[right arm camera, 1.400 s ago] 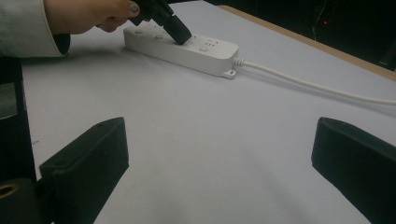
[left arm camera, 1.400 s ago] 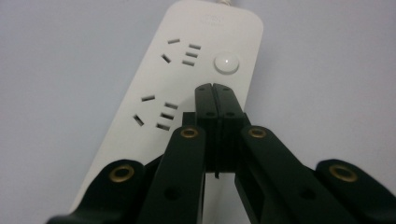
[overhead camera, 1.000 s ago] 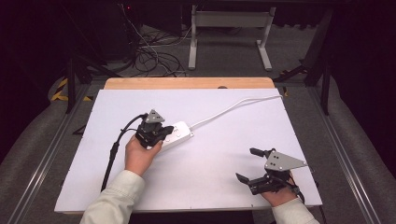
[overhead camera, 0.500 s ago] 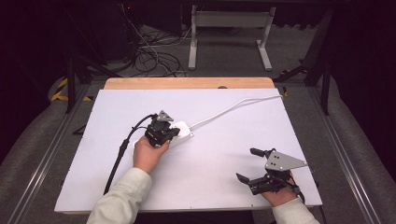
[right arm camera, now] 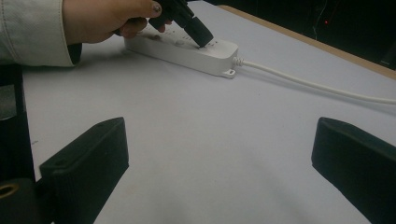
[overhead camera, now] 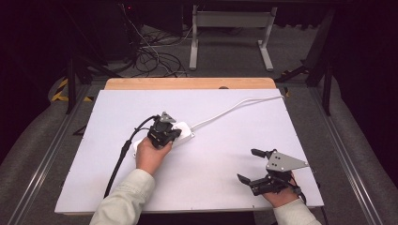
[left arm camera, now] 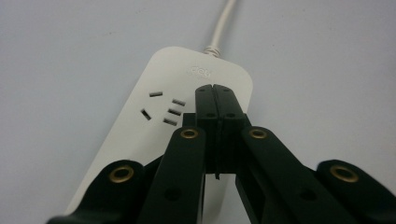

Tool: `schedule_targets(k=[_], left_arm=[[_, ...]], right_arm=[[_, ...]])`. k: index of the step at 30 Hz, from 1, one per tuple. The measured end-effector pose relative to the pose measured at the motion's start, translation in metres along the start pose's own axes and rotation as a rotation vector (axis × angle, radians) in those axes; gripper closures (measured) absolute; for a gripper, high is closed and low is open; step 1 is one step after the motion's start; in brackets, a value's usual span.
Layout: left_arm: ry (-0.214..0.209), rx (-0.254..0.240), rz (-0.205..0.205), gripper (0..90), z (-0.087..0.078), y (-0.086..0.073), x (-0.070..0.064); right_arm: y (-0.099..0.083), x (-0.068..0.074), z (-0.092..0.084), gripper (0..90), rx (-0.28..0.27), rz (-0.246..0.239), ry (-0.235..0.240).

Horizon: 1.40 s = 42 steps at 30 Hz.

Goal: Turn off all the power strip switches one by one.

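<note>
The right gripper [right arm camera: 219, 172] holds its two black jaws wide apart above the white table surface [right arm camera: 210, 140], with nothing between them. Farther off, a white power strip [right arm camera: 184, 51] lies flat on the table. Its white cable [right arm camera: 317, 86] runs from the strip's end toward the right edge. The left gripper [right arm camera: 203, 39], held in a hand [right arm camera: 107, 18] with a light sleeve, points down at the strip. Its closed tip rests at the strip's top face near the cable end.
</note>
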<state>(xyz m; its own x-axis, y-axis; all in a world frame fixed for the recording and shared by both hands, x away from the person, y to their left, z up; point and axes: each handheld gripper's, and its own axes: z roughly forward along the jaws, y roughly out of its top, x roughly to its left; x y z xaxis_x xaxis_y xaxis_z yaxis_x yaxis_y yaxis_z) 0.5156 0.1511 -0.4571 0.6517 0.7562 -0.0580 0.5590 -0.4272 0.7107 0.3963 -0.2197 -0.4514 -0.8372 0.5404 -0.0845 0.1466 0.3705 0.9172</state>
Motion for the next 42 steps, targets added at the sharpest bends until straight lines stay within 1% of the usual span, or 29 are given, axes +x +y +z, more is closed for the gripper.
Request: schedule_targets(k=[3, 8, 10, 13, 16, 20, 22, 24, 25, 29, 34, 39, 41, 42], left_arm=[[0.0, 0.001, 0.007, 90.0, 0.001, 0.0, -0.001], [0.018, 0.003, 0.025, 90.0, 0.002, -0.001, -0.002], [0.017, 0.004, 0.025, 90.0, 0.003, -0.001, -0.003], [0.025, 0.005, 0.039, 90.0, 0.003, -0.001, -0.004], [0.035, 0.005, 0.041, 90.0, 0.003, -0.001, -0.006], [0.031, 0.005, 0.036, 90.0, 0.003, -0.001, -0.005], [0.034, 0.004, 0.041, 90.0, 0.003, -0.001, -0.005], [0.05, 0.004, 0.056, 90.0, 0.003, -0.001, -0.007], [0.051, 0.005, 0.06, 90.0, 0.003, -0.001, -0.008], [0.044, 0.006, 0.044, 90.0, 0.003, -0.001, -0.007], [0.059, 0.007, 0.056, 90.0, 0.004, -0.001, -0.009], [0.06, 0.014, 0.047, 90.0, 0.004, 0.0, -0.01], [0.078, 0.018, 0.062, 90.0, 0.004, 0.001, -0.012], [0.07, 0.02, 0.067, 90.0, 0.004, 0.001, -0.013]], right_arm=[[0.0, 0.0, 0.0, 4.4, 0.0, 0.0, 0.0], [0.0, 0.0, 0.0, 4.4, 0.002, 0.0, 0.0], [0.0, 0.0, 0.0, 4.4, 0.0, 0.0, 0.002], [0.0, 0.001, 0.0, 4.4, 0.0, 0.0, 0.002], [0.0, 0.0, 0.0, 4.4, 0.002, -0.001, 0.001], [0.0, 0.001, 0.0, 4.4, 0.002, -0.004, 0.002], [0.0, 0.001, 0.0, 4.4, 0.002, -0.004, 0.001], [0.0, 0.001, 0.0, 4.4, 0.002, -0.004, 0.002], [0.0, 0.001, 0.0, 4.4, 0.002, -0.004, 0.002], [0.001, 0.002, 0.0, 4.4, 0.005, -0.003, 0.001], [0.0, 0.002, 0.001, 4.4, 0.002, -0.003, 0.002], [0.0, 0.002, 0.001, 4.4, 0.002, -0.003, 0.002], [0.0, 0.002, 0.001, 4.4, 0.001, -0.002, 0.003], [0.0, 0.002, 0.001, 4.4, 0.002, -0.001, 0.003]])
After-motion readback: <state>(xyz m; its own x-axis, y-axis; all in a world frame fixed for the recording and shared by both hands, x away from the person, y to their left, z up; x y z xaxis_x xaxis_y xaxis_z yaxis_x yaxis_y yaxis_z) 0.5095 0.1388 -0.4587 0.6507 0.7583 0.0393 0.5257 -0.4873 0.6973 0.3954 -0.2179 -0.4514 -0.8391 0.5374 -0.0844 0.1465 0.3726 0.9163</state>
